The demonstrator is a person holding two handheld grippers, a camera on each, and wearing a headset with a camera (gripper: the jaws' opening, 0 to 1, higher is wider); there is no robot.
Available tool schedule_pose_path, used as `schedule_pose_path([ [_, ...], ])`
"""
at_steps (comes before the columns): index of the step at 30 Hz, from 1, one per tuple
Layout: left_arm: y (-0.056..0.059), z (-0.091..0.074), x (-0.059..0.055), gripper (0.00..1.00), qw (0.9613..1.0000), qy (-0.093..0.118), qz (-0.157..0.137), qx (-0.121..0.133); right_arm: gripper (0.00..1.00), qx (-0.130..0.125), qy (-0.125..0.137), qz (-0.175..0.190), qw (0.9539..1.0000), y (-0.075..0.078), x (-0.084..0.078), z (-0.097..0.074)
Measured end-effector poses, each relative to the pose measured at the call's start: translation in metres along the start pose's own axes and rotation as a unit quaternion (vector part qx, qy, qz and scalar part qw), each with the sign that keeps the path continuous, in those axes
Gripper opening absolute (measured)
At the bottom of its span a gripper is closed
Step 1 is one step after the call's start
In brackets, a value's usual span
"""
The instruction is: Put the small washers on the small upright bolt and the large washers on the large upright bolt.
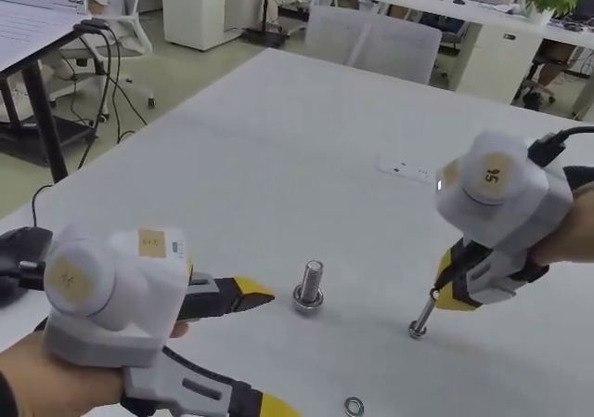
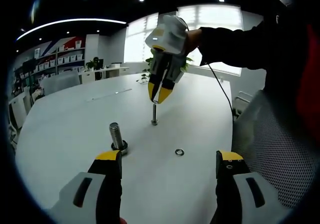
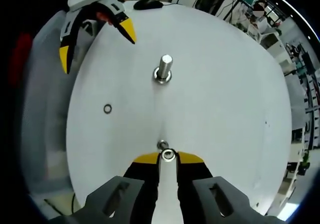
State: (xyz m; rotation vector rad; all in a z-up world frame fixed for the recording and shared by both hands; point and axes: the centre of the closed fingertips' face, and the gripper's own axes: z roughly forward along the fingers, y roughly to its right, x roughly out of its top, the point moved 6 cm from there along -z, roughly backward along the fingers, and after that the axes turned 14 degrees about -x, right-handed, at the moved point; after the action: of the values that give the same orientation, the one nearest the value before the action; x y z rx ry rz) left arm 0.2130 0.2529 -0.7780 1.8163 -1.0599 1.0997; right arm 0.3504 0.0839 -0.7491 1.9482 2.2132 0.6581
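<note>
**Left gripper open and empty; right gripper holding a washer over the small bolt.**

Your left gripper (image 1: 271,347) hangs low over the worktop (image 1: 278,157) with its jaws spread and nothing in them, held back, likely to leave both bolts free. Next right, the large bolt (image 1: 309,282) stands upright with a metal collar at its foot, which looks like large washers already seated. A loose washer (image 1: 353,405) lies flat nearer you, apart from both bolts and not yet picked up. Further right stands the small bolt (image 1: 422,317). Your right gripper (image 2: 159,97) sits straight above it, clenched on what looks like a small washer (image 3: 168,155) at the bolt's top, so the hole lines up with the shaft before you release.
</note>
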Motion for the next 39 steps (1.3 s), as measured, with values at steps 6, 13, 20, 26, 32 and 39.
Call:
schedule_pose_path([
  [6,0.000,0.000,0.000,0.77,1.0000,0.000,-0.002,0.002,0.14,0.004,-0.002,-0.004,1.0000,0.000,-0.001,0.003],
  [13,-0.001,-0.001,-0.001,0.77,1.0000,0.000,-0.004,0.002,0.14,0.009,-0.004,-0.004,0.9999,0.000,-0.002,0.008],
  [20,0.000,0.000,-0.003,0.77,1.0000,-0.003,-0.005,0.001,0.14,0.013,-0.005,-0.006,0.9999,0.000,-0.003,0.012],
  [26,0.000,-0.001,-0.003,0.77,1.0000,-0.002,-0.005,0.002,0.14,0.018,-0.008,-0.007,0.9998,-0.002,-0.004,0.019],
  [32,0.000,-0.001,-0.004,0.77,1.0000,-0.002,-0.006,0.003,0.14,0.026,-0.013,-0.008,0.9995,-0.005,-0.005,0.030],
  [39,0.000,-0.001,-0.005,0.77,1.0000,-0.003,-0.008,0.003,0.14,0.036,-0.018,-0.004,0.9992,-0.009,-0.007,0.042],
])
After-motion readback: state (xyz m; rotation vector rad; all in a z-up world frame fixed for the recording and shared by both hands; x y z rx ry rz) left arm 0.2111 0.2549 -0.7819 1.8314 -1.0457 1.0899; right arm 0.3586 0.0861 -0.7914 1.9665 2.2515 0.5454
